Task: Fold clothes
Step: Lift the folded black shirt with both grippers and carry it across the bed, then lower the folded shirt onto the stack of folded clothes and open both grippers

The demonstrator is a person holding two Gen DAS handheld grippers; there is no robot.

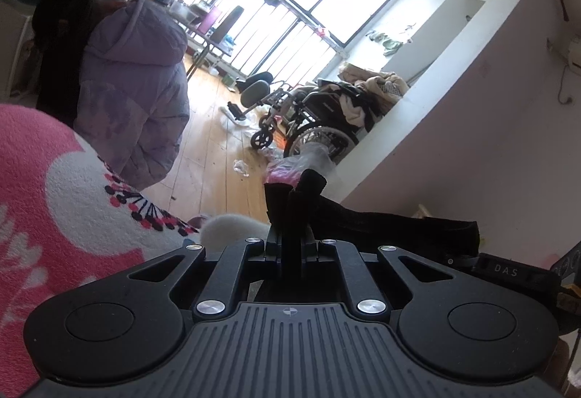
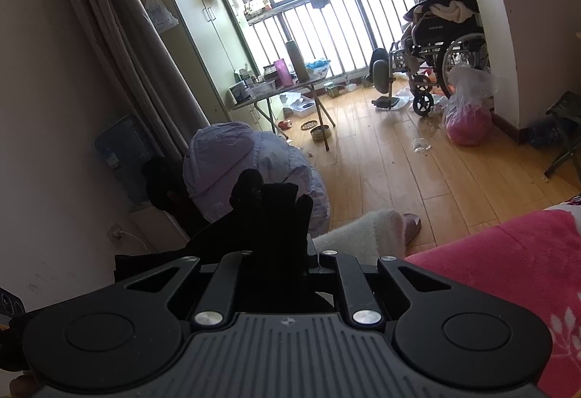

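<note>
Covering bed, pink blanket [image 2: 515,263], wooden floor [image 2: 392,158], wheelchair [image 2: 446,45]

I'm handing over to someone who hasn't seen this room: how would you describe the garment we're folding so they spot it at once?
Start from the pink and white blanket in the foreground. Held up beside it is the black garment, stretched as a dark band between the left gripper and right gripper, both shut on it. It is the only black cloth between the grippers; the lilac padded jacket beyond is on a person.
</note>
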